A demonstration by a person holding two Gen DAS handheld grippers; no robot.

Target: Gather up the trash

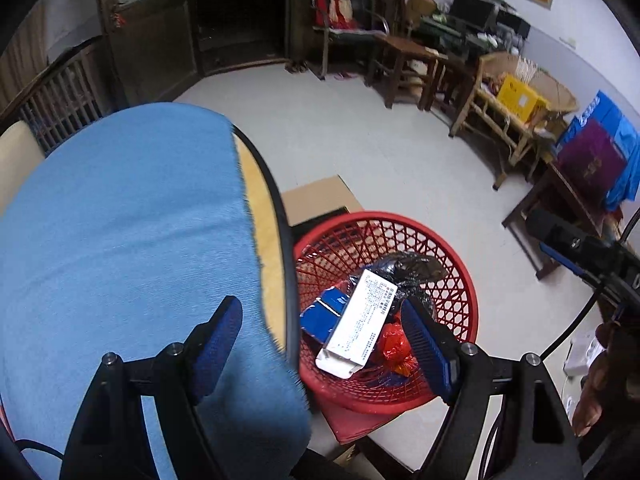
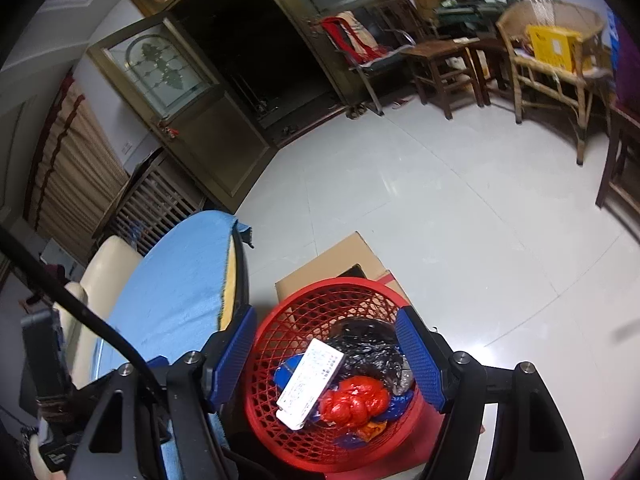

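A red mesh basket [image 1: 460, 280] stands on the floor beside the table; it also shows in the right wrist view [image 2: 280, 320]. Inside lie a white printed box [image 1: 356, 324] [image 2: 310, 384], blue packaging [image 1: 320, 316], a black plastic bag [image 1: 408, 268] [image 2: 368, 348] and a crumpled red wrapper [image 1: 394, 346] [image 2: 354, 400]. My left gripper [image 1: 324, 344] is open and empty, above the table edge and the basket. My right gripper [image 2: 328, 356] is open and empty, directly above the basket. The right gripper's body shows at the far right of the left wrist view.
A round table under a blue cloth [image 1: 120, 240] [image 2: 176, 280] sits left of the basket. A cardboard box [image 1: 320, 198] [image 2: 332, 264] lies behind the basket. Wooden chairs [image 1: 408, 68], a rattan chair [image 2: 556, 60] with a yellow box [image 1: 520, 98] line the far wall.
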